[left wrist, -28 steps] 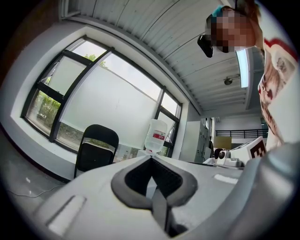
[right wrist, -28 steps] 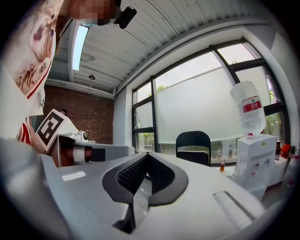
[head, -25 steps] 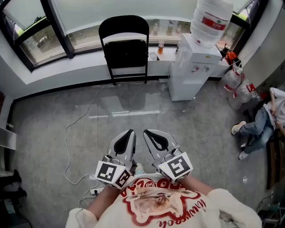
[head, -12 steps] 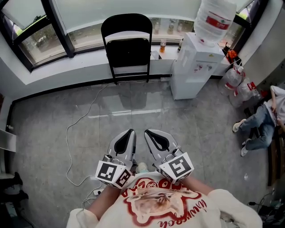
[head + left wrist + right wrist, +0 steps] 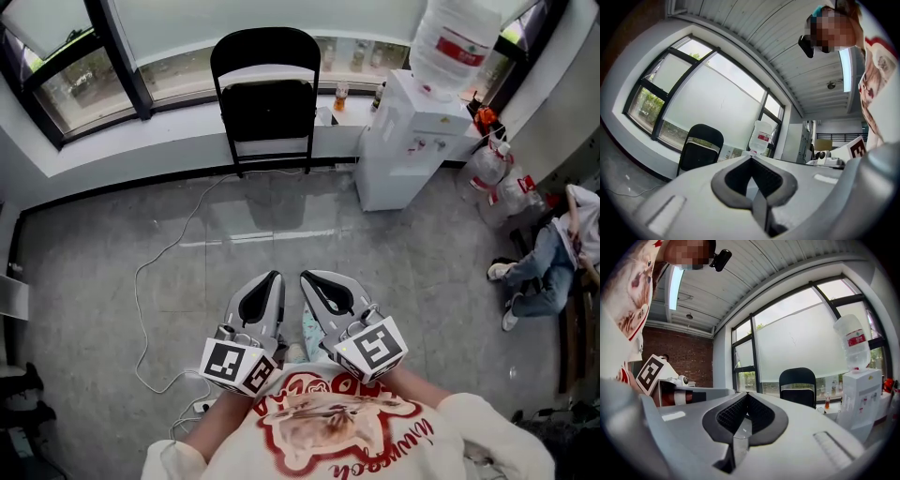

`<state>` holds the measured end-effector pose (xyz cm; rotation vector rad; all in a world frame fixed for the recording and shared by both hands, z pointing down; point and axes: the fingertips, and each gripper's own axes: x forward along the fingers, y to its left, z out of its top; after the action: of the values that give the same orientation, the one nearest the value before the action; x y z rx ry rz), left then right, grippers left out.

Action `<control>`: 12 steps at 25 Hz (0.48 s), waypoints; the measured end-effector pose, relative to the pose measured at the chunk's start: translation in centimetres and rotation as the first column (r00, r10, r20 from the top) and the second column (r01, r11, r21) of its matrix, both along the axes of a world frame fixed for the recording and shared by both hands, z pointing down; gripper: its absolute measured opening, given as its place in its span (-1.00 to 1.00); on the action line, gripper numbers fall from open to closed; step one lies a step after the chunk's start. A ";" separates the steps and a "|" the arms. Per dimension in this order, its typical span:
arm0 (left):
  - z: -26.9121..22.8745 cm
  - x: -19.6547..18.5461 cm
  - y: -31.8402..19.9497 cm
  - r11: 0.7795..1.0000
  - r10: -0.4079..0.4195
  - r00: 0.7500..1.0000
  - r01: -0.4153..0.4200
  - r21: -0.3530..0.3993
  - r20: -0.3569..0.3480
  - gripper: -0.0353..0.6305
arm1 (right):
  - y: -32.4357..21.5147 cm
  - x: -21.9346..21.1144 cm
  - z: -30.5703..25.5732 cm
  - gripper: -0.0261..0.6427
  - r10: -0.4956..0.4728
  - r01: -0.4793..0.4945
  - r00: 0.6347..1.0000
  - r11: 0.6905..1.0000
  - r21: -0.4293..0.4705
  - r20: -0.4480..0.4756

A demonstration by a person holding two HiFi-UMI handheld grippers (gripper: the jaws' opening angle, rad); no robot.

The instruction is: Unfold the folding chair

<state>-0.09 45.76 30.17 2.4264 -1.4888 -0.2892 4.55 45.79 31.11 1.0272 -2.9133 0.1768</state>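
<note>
Currently our left gripper [image 5: 270, 281] and right gripper [image 5: 311, 281] are closed on nothing, well apart from the chair [image 5: 264, 94], folded left of the dispenser [image 5: 403, 141]; its legs could snag the cable [image 5: 184, 225] beneath.

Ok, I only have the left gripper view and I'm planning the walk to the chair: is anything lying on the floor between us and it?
Observer: Yes. In the head view a white cable loops over the floor, left of the straight line to the folding chair.
Operator: Is the right gripper free?
Observer: The right gripper has its jaws together with nothing between them, held beside the left gripper.
Operator: Anybody nearby?
Observer: A person sits at the far right edge, beyond the water dispenser.
</note>
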 end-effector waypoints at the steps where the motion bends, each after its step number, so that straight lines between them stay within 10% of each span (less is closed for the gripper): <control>1: 0.0 -0.2 -0.3 1.000 -0.005 1.000 0.005 -0.003 0.005 -0.89 | -0.4 -0.2 0.1 -0.85 -0.005 0.005 1.000 1.000 -0.001 0.003; 12: 0.4 -2.0 -8.2 0.999 -0.050 0.998 0.051 -0.008 0.039 -0.89 | -9.0 -2.2 0.2 -0.85 -0.056 0.057 0.998 0.998 -0.016 0.041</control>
<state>-2.08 37.58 30.53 2.4030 -1.5665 -0.2461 2.30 36.76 31.36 0.9481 -2.9673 0.2222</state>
